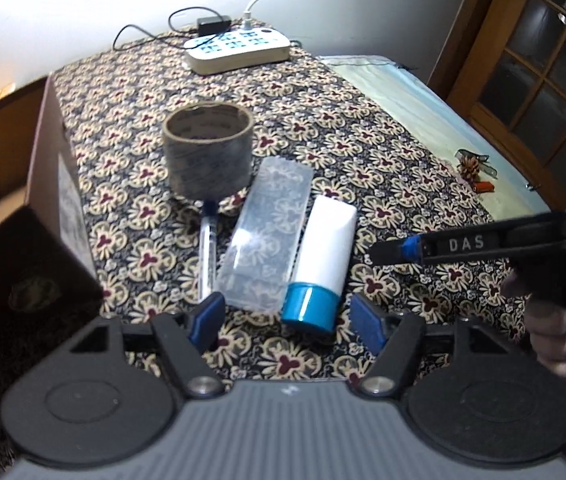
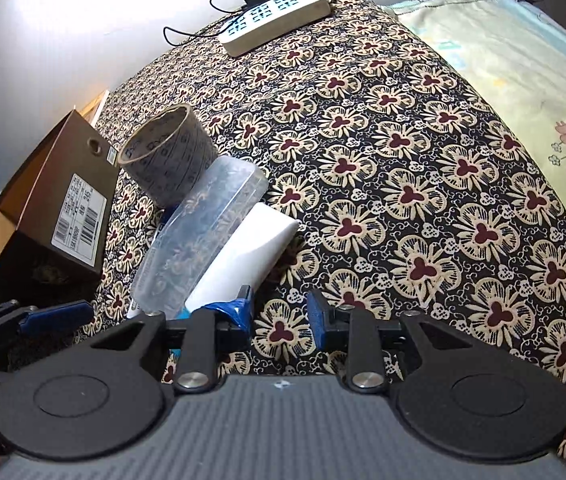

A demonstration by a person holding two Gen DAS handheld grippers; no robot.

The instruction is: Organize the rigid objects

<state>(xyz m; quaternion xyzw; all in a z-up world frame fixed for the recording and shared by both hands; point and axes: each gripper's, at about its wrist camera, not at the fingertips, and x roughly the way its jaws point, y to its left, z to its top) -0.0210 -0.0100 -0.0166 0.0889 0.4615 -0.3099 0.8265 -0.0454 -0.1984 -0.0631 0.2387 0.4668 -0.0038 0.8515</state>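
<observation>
In the left wrist view, the left hand-held gripper (image 1: 285,318) stands wide open with nothing between its blue pads. Just beyond it, at 12 o'clock, a white tube with a blue cap (image 1: 322,256) lies on the flower-patterned surface (image 1: 383,152). A clear plastic case (image 1: 265,236) lies alongside the tube at its 9 o'clock, touching or nearly so, and a pen (image 1: 205,248) lies left of the case. Farther off at 11 o'clock a roll of tape (image 1: 207,152) stands on its rim. A brown cardboard box (image 1: 55,184) sits at 9 o'clock. A white power strip (image 1: 239,50) rests at the far edge. The right hand-held gripper (image 2: 279,314) is partly open and empty over the cloth, with the tube's cap just left of it.
</observation>
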